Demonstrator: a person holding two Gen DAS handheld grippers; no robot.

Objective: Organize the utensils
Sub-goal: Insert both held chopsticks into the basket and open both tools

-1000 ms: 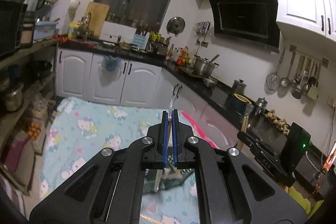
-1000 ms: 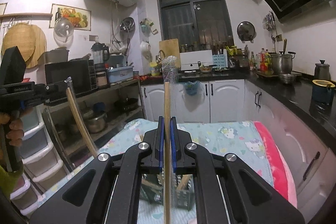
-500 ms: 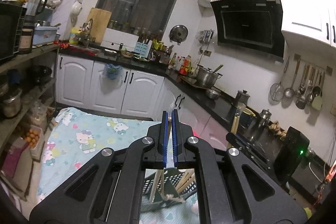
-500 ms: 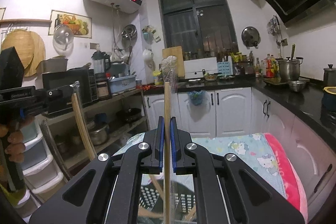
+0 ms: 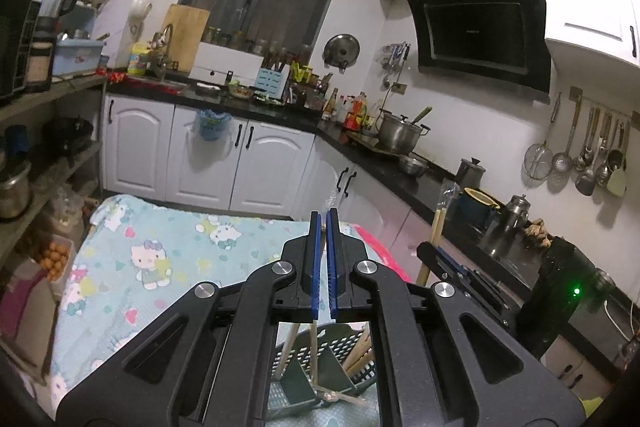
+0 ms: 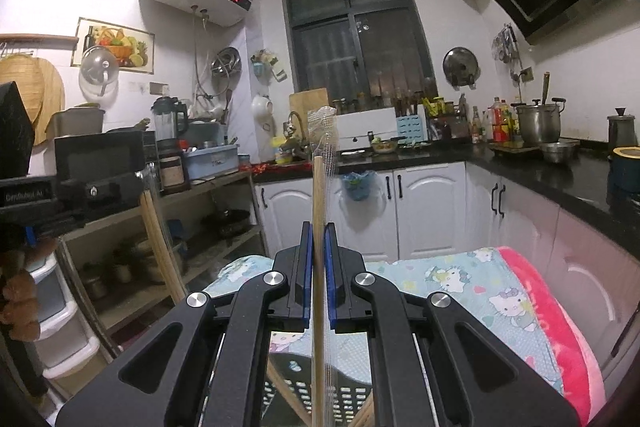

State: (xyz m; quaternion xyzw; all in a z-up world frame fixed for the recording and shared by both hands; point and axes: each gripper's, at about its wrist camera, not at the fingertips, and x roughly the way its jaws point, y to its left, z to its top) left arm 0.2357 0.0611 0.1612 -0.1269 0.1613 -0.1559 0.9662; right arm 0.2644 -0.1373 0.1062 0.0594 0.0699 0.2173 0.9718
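Both hand-held grippers are clamped on wrapped wooden chopsticks: the right hand-held gripper [image 6: 318, 239] pinches an upright pair of chopsticks [image 6: 319, 195] in a clear wrapper, its blue pads tight against the wood, and the left hand-held gripper [image 5: 323, 227] is closed almost fully, with a wisp of clear wrapper poking above its tips and a stick running down below them, so it appears to grip a second wrapped pair [image 5: 313, 351]. Directly beneath each sits the dark perforated utensil basket [image 5: 340, 345], resting on a bench covered with a cartoon-print blanket [image 5: 160, 247]. Several wooden sticks already stand or lean in the basket's compartments, so part of the sorting looks done; the two held pairs are not yet released, and I judge that lowering and letting go of them is what remains here. Which compartment each is headed for cannot be told. The left wrist view shows the basket's dividers and contents plainly and catches the right hand-held gripper from the side with its sticks rising above it; the right wrist view shows only the basket's rim but reveals the left hand-held gripper at the frame's left edge, fingers [image 6: 16, 291] of the person wrapped around its handle, and its sticks slanting down. Farther off lie white cabinets and a dark window.
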